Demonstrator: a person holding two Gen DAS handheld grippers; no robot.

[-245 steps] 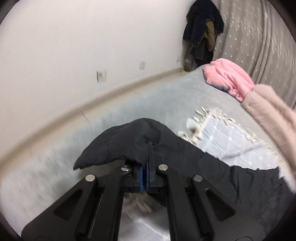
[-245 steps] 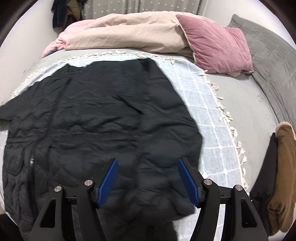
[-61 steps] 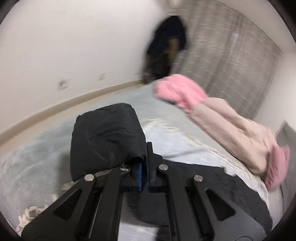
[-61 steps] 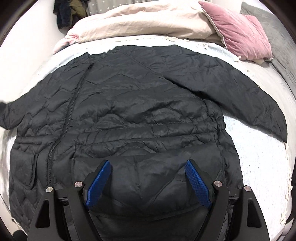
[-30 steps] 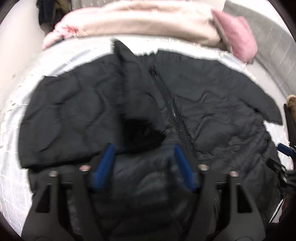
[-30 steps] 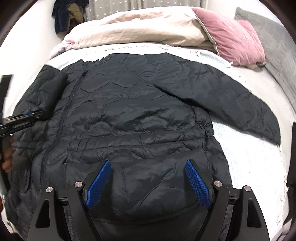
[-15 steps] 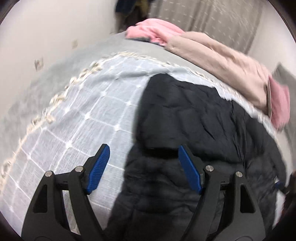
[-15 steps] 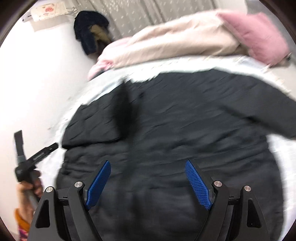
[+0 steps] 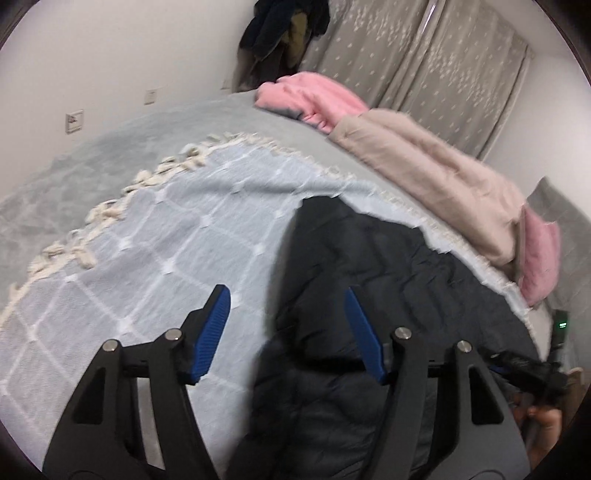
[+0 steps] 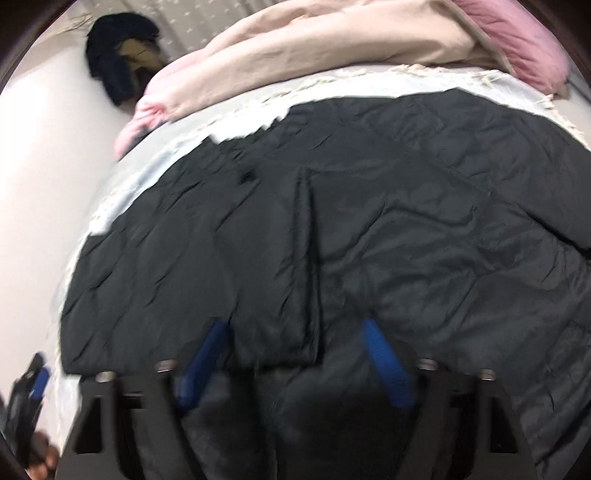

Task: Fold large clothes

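A large black quilted jacket lies spread on a light blue checked blanket on the bed. Its left sleeve is folded in over the body, lying across the front. In the left wrist view the jacket fills the lower right. My left gripper is open and empty, above the jacket's left edge and the blanket. My right gripper is open and empty, low over the jacket's lower front. The left gripper also shows in the right wrist view at the lower left, blurred.
A beige duvet and a pink cover lie along the far side of the bed, with a pink pillow. Dark clothes hang by the curtain. The white wall is close on the left.
My left gripper let go of the sleeve, which now lies folded over the jacket body, and drew back to the left edge. My right gripper stayed open and swung over the jacket's lower front.
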